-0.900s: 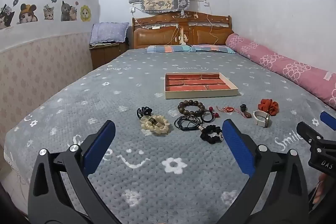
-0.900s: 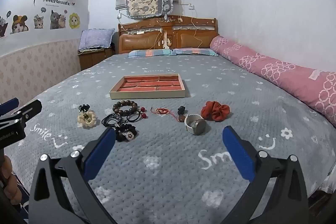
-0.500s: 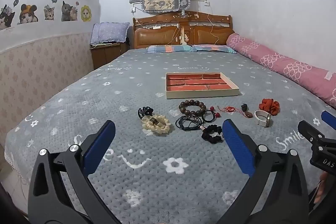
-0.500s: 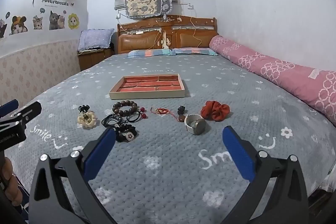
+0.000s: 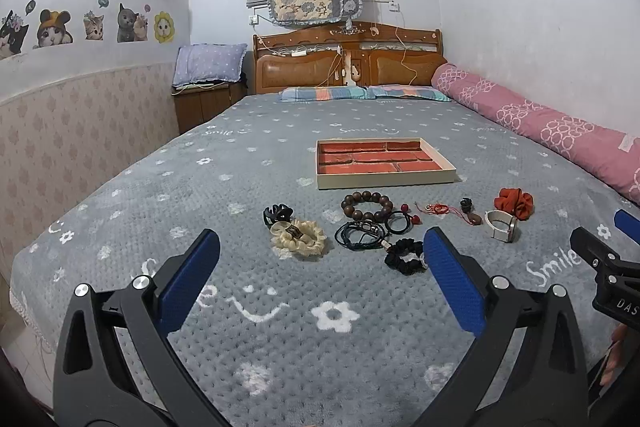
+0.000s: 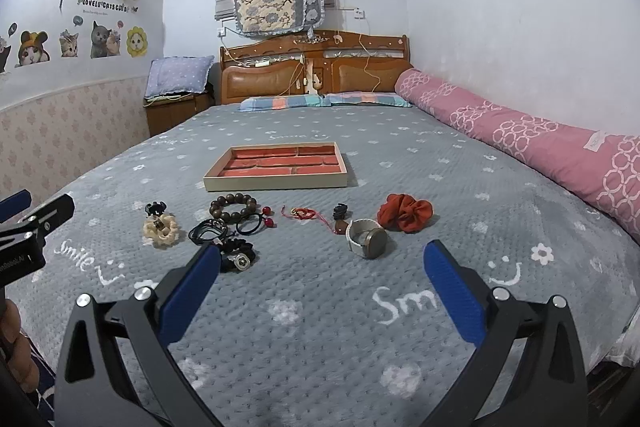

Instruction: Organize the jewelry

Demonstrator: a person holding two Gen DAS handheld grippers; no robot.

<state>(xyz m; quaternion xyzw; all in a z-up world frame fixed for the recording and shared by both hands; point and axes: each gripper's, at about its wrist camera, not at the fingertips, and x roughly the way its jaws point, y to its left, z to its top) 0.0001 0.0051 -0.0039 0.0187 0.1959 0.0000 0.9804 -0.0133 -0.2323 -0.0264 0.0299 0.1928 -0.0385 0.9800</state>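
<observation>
Waiting in a loose row on the grey bedspread [image 5: 280,347], the jewelry is untouched, the empty red-lined tray [image 5: 384,163] just beyond; left gripper [image 5: 320,281] and right gripper [image 6: 322,285] are held wide, nothing grasped, so a first pick, perhaps the wooden bead bracelet [image 5: 367,205], is called for

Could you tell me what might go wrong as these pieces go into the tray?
The black cords lie tangled against the bead bracelet and hair tie, so one pick may drag neighbours. The thin red string could slip from wide pads. The soft blanket may snag.
</observation>
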